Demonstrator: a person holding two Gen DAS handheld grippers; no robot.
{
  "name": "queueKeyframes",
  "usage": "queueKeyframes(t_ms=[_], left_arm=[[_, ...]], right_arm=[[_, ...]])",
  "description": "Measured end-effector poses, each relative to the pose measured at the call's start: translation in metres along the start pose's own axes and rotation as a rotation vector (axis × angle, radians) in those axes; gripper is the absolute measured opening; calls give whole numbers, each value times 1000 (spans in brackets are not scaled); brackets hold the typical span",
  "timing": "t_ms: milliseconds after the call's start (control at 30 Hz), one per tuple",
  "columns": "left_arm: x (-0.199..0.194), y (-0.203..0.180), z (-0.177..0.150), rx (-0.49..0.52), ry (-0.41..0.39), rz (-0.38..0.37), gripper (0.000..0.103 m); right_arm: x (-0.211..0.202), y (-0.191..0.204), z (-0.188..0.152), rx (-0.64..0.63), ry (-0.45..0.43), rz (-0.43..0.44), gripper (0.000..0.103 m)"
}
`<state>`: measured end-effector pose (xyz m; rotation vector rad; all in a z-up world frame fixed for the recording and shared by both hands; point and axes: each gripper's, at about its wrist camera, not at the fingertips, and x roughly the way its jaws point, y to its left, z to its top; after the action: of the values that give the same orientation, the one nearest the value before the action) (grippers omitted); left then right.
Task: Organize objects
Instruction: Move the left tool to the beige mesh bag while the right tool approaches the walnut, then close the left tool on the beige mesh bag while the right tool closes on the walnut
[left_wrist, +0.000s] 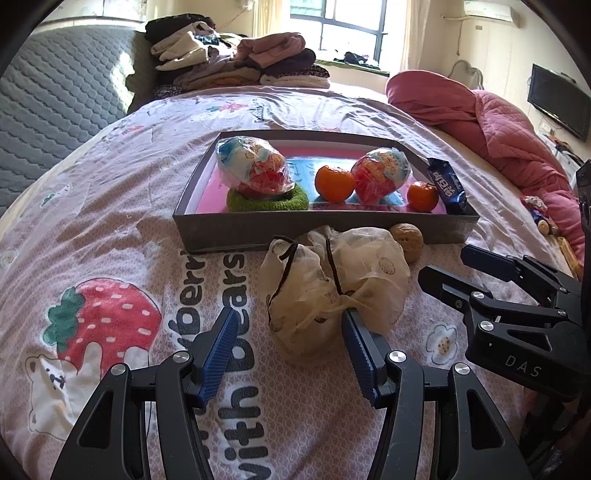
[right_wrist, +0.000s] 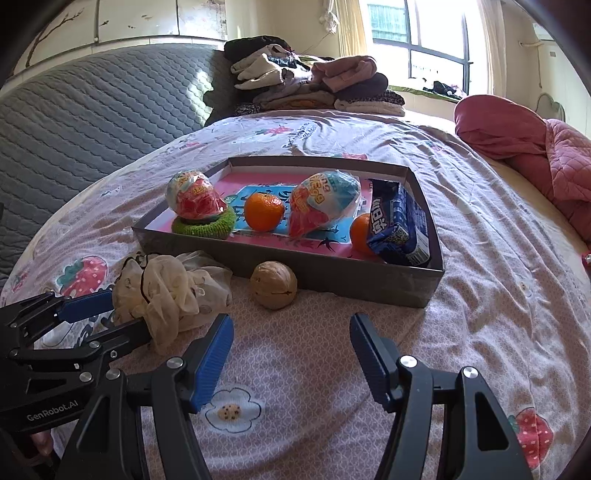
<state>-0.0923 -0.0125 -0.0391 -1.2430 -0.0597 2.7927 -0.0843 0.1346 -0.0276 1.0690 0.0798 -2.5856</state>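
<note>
I have both grippers low over the bed, pointing toward the grey box (left_wrist: 314, 232) at 12 o'clock. Most things already lie in the box: two wrapped toy eggs, one of them (left_wrist: 251, 166) on a green ring (left_wrist: 267, 201), two oranges (left_wrist: 334, 182), and a blue snack packet (right_wrist: 400, 225) that leans on the wall at the 3 o'clock side. I think they were collected there, so the box is the goal.

Two things are not yet inside. The cream mesh pouch (left_wrist: 332, 280) lies on the bedcover (left_wrist: 110, 240) just in front of the box, and the walnut (right_wrist: 274, 284) lies beside it, against the front wall.

My left gripper (left_wrist: 288, 347) is open, and the near end of the pouch is between its blue fingers (left_wrist: 218, 350). The right one seems to touch the cloth, but nothing is squeezed. I hold it so because the pouch is soft and must be well inside before closing.

My right gripper (right_wrist: 291, 358) is open and empty, with the walnut at 12 o'clock, a little left. It looks ready for this one.
</note>
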Motion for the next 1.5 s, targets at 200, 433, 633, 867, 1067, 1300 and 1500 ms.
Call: queueKeyframes(t_ms=[200,433,633,867,1067,1300,1500], left_arm=[[10,4,8,-10,0,-3,60],[21,7,16,-14,1,-15,60],[30,11,21,-25,1,-28,60],[36,15,26,-34,-4,-50,60],[41,17,30,-44,-7,-86,60],[45,17,33,-54,-13,-126,46],[44,15,30,-49,-24,-165,19]], right_arm=[[7,-1,5,15,5,1,65],[18,0,9,33,29,15,62],[28,2,12,36,60,15,57],[37,5,19,29,72,11,45],[43,6,22,31,82,14,37],[43,5,21,36,78,33,31],[42,5,21,45,74,40,31]])
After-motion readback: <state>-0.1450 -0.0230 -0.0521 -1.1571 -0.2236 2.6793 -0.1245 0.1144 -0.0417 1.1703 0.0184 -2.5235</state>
